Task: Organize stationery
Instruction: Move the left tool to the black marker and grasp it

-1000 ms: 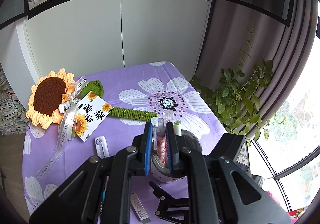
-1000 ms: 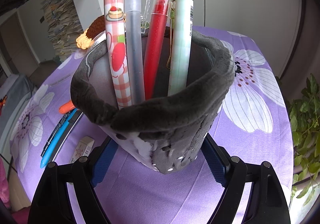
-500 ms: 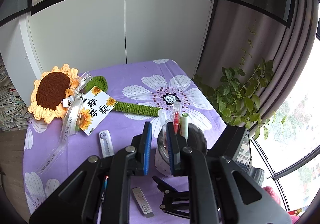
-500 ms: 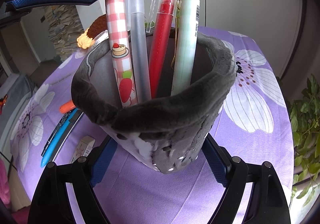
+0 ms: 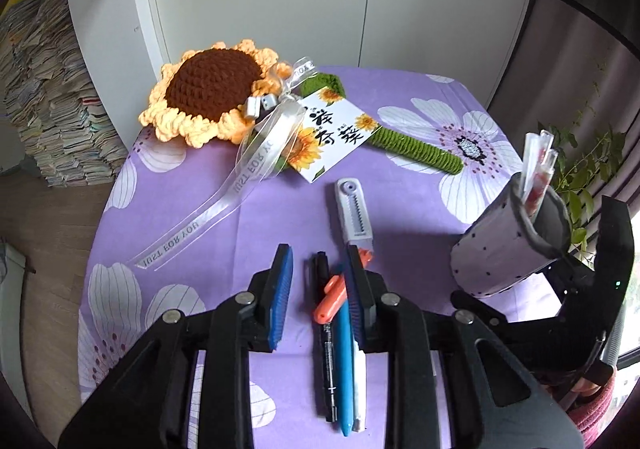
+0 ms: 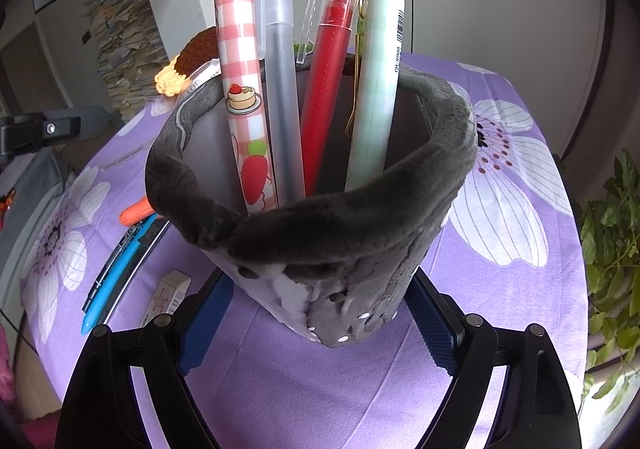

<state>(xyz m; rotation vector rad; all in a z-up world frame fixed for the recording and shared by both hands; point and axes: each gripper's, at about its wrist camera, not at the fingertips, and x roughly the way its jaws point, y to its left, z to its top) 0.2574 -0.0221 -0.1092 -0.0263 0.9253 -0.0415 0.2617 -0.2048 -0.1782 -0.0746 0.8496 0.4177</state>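
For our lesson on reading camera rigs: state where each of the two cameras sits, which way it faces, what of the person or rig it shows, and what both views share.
Left wrist: on the left gripper, looking down at loose pens on the purple cloth; its open jaws and the right gripper show.
Right wrist: on the right gripper, facing the pen cup it clamps.
Shared: cup, blue pen, crochet sunflower.

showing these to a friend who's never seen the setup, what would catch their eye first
Probably the crocheted sunflower with its ribbon and tag, lying at the far side of the purple flowered tablecloth. Next, the soft grey pen cup between the right tongs, with four pens standing in it, among them a red one. Nearer the left tongs, a black, an orange and a blue pen lie loose together.
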